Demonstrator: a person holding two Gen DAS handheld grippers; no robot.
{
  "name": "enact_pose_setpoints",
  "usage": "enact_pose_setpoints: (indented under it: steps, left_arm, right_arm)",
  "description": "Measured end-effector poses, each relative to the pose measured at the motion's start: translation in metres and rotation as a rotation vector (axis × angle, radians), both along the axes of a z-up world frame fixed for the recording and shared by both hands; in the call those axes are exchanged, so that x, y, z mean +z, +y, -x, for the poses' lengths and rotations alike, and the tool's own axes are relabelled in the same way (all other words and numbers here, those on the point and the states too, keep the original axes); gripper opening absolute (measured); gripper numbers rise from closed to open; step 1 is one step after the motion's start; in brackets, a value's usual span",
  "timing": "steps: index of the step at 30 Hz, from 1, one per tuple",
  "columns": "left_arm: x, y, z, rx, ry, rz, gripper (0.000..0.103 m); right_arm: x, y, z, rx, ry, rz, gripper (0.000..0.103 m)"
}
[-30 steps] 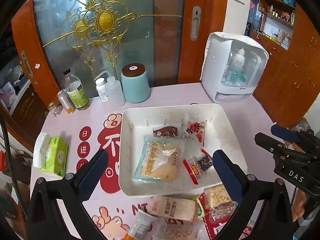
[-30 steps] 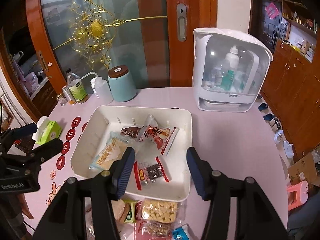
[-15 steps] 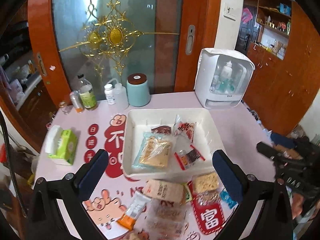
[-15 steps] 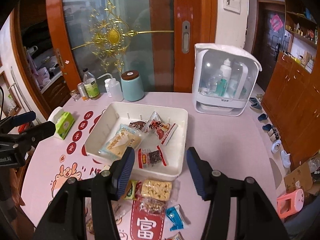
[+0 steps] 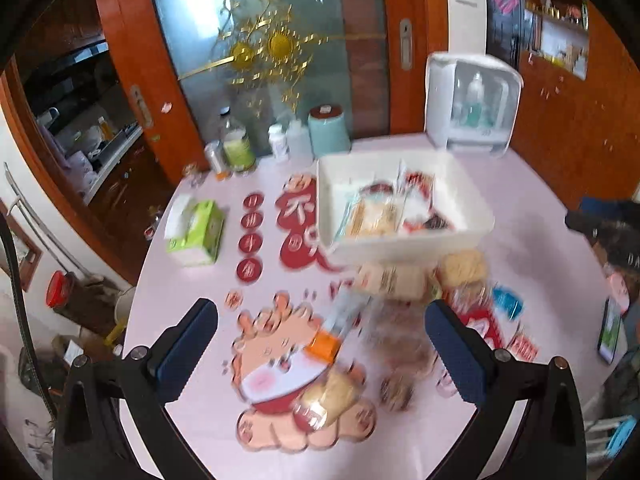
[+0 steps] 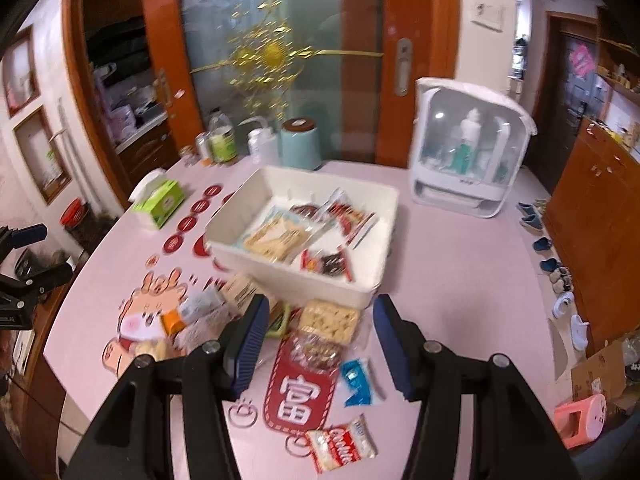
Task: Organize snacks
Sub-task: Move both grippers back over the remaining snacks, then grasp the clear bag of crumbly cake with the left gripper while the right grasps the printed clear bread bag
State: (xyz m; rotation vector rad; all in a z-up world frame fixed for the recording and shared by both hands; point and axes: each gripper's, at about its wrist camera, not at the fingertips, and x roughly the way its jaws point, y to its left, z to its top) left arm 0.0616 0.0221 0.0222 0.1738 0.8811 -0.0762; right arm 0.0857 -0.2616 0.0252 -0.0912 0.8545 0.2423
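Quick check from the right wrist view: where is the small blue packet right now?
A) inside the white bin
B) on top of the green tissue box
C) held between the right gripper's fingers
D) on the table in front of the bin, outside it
D: the blue packet lies flat on the pink table, nearer the camera than the white bin, with the right gripper empty above it.
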Motion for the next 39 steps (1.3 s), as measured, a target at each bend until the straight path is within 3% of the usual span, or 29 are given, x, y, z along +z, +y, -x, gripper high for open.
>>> enact_pose_setpoints:
  steps: [3, 6, 20, 29, 34, 37, 39]
  left_arm:
    - [-0.018, 0.014, 0.017, -0.015, 0.044, -0.005, 0.103]
    - [-0.038, 0.020, 0.026, -0.031, 0.094, -0.024, 0.103]
    - [-0.159, 0.036, 0.010, -0.174, 0.378, -0.019, 0.103]
    - [-0.213, 0.044, -0.019, -0.212, 0.502, 0.016, 0.103]
    - [-0.230, 0.042, -0.032, -0.244, 0.536, 0.017, 0.103]
    - [-0.238, 0.040, -0.040, -0.257, 0.554, 0.017, 0.103]
    - [-0.243, 0.040, -0.045, -0.262, 0.566, 0.019, 0.103]
  right_arm:
    - [-0.015, 0.016, 0.002, 0.056, 0.034, 0.001, 0.057]
    - [-0.034, 0.037, 0.000, 0.119, 0.094, 0.002, 0.067]
    - [-0.117, 0.111, -0.020, 0.350, 0.293, 0.022, 0.067]
    - [-0.166, 0.156, -0.032, 0.525, 0.315, 0.141, 0.067]
    - [-0.188, 0.180, -0.034, 0.618, 0.305, 0.263, 0.067]
    - [-0.201, 0.185, -0.038, 0.629, 0.314, 0.311, 0.067]
    - [-0.205, 0.186, -0.042, 0.624, 0.308, 0.323, 0.072]
